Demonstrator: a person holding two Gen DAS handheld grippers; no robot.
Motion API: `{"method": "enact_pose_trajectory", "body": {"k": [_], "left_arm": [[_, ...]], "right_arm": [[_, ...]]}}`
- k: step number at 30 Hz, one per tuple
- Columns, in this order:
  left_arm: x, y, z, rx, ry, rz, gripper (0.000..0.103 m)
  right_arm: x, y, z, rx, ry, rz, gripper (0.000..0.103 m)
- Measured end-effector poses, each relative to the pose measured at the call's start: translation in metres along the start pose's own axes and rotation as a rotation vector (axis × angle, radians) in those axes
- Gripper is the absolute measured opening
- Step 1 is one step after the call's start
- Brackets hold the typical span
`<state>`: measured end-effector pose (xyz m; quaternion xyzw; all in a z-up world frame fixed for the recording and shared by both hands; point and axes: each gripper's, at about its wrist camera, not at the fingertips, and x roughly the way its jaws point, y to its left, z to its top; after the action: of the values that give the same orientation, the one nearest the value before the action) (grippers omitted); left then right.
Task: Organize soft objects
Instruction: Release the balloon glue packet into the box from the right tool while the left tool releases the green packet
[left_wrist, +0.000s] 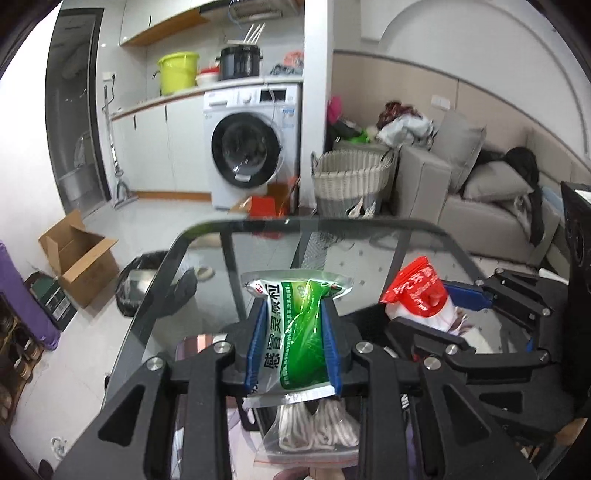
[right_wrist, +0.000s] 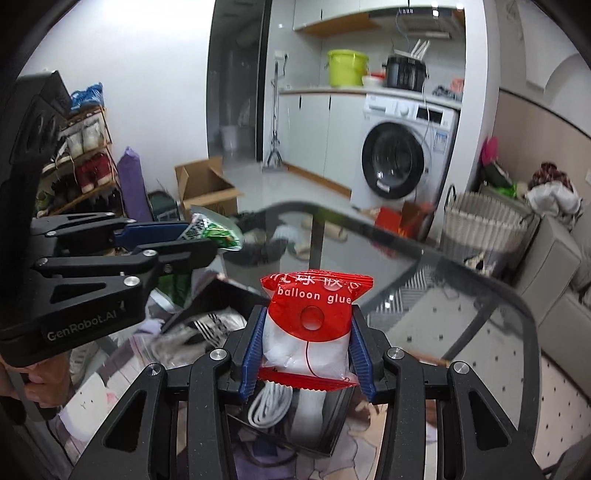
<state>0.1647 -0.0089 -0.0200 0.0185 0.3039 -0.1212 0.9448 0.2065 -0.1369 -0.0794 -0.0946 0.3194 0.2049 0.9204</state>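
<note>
My left gripper (left_wrist: 293, 306) is shut on a green and white medicine packet (left_wrist: 295, 332), held above the glass table (left_wrist: 207, 258). My right gripper (right_wrist: 308, 314) is shut on a red and white "balloon glue" packet (right_wrist: 310, 328). In the left wrist view the right gripper (left_wrist: 461, 295) shows at the right with the red packet (left_wrist: 417, 291). The right wrist view has the left gripper (right_wrist: 192, 236) at the left with the green packet (right_wrist: 214, 232). Below the grippers sits a dark box (right_wrist: 295, 428) with bagged white cords (left_wrist: 314, 432) and a white cable coil (right_wrist: 269, 406).
A glass table edge (right_wrist: 480, 277) curves ahead. Beyond stand a washing machine (left_wrist: 251, 147), a woven basket (left_wrist: 351, 181), a grey sofa (left_wrist: 491, 199), an open cardboard box (left_wrist: 81, 254) and a shoe rack (right_wrist: 81, 162). A hand (right_wrist: 37, 376) shows under the left gripper.
</note>
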Motion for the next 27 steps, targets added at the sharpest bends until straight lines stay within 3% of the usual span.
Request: {"method": "enact_pose_trajectory", "body": {"k": [6, 10, 17, 24, 27], "left_arm": [[0.023, 0.003, -0.015, -0.043, 0.159, 0.036, 0.027], [0.038, -0.001, -0.031, -0.037, 0.229, 0.052, 0.028], [0.058, -0.03, -0.042, 0.014, 0.247, 0.046, 0.029], [0.076, -0.023, -0.043, -0.023, 0.29, 0.042, 0.032], [0.077, -0.024, -0.045, 0.006, 0.283, 0.05, 0.032]], "right_arm": [[0.03, -0.003, -0.02, -0.002, 0.13, 0.033, 0.043], [0.039, -0.002, -0.026, -0.017, 0.157, 0.021, 0.043], [0.049, -0.008, -0.034, 0.0, 0.195, 0.01, 0.043], [0.059, -0.003, -0.04, -0.024, 0.228, 0.024, 0.045], [0.058, 0.0, -0.04, -0.031, 0.237, 0.019, 0.046]]}}
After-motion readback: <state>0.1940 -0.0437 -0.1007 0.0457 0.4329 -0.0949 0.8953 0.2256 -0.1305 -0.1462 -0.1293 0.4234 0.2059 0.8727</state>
